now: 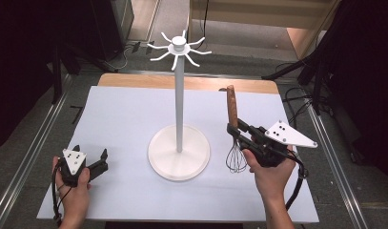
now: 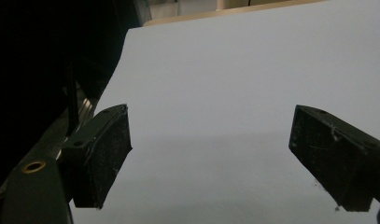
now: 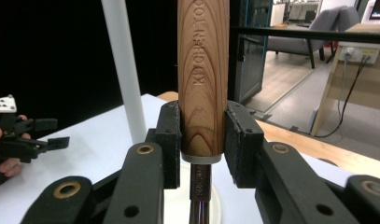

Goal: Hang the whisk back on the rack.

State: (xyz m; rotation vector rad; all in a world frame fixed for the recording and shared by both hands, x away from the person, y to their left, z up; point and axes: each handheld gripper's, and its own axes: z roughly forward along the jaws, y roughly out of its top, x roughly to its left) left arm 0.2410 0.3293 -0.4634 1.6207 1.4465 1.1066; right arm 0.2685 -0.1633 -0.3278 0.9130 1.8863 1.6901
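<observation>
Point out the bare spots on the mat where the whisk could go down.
Bare mat lies left of the stand, from the far edge down to the left gripper. Another free strip runs along the near edge between the two hands. It is crowded right of the stand's base, where the right gripper holds the whisk upright.

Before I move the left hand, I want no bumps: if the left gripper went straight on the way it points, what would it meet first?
Probably nothing: the left gripper, jaws open, points along the bare white table sheet. Its path looks free to the sheet's far edge, though depth is unclear.
</observation>
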